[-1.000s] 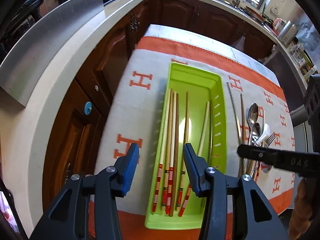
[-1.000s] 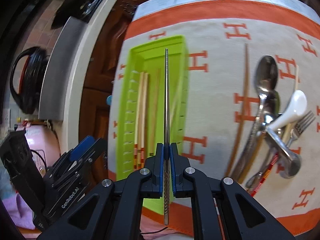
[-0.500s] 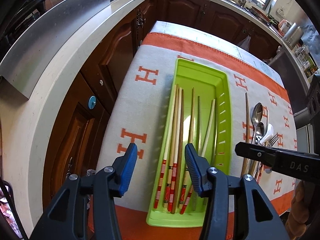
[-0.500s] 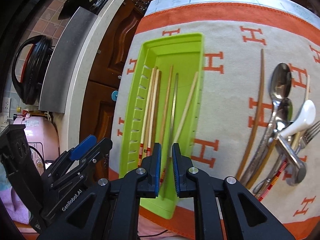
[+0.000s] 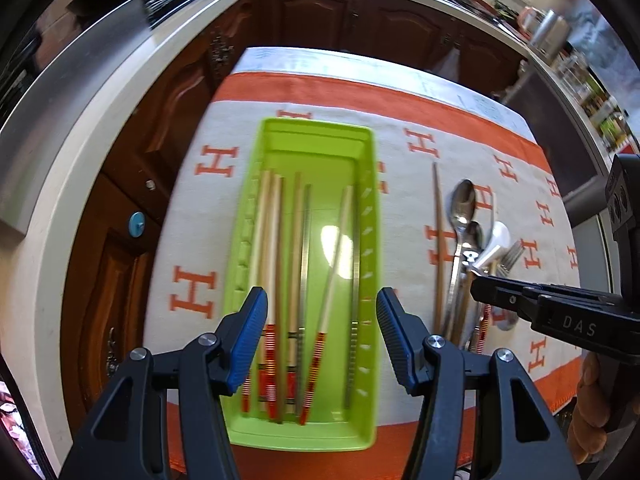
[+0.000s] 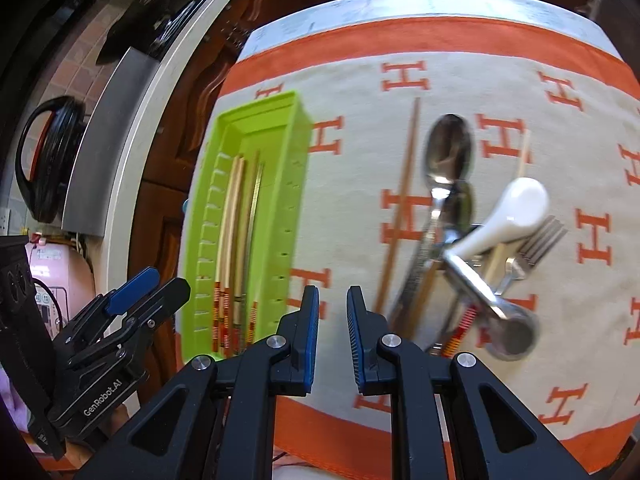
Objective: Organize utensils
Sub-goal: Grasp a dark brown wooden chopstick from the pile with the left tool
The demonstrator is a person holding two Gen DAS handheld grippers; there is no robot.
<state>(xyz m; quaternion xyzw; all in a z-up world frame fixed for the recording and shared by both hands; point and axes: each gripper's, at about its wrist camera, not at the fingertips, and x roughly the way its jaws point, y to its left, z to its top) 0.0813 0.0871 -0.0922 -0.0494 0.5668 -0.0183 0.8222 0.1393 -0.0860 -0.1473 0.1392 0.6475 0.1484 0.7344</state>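
A green tray (image 5: 316, 132) lies on the orange-and-white cloth and holds several chopsticks, among them a metal chopstick (image 5: 306, 240). My left gripper (image 5: 322, 344) is open and empty, above the tray's near end. My right gripper (image 6: 333, 340) is open and empty, over the cloth between the tray (image 6: 298, 184) and a pile of utensils: a brown chopstick (image 6: 400, 208), metal spoons (image 6: 448, 152), a white ceramic spoon (image 6: 508, 212) and a fork (image 6: 540, 240). The pile also shows in the left wrist view (image 5: 468, 248).
The cloth (image 6: 500, 76) covers a small table beside dark wooden cabinets (image 5: 160, 92) and a pale countertop (image 5: 60, 184). A black kettle (image 6: 44, 160) stands on the counter at the left. The table's far edge is bare white.
My right gripper let the metal chopstick go into the tray, opened wider and moved right toward the utensil pile. My left gripper stayed open over the tray.
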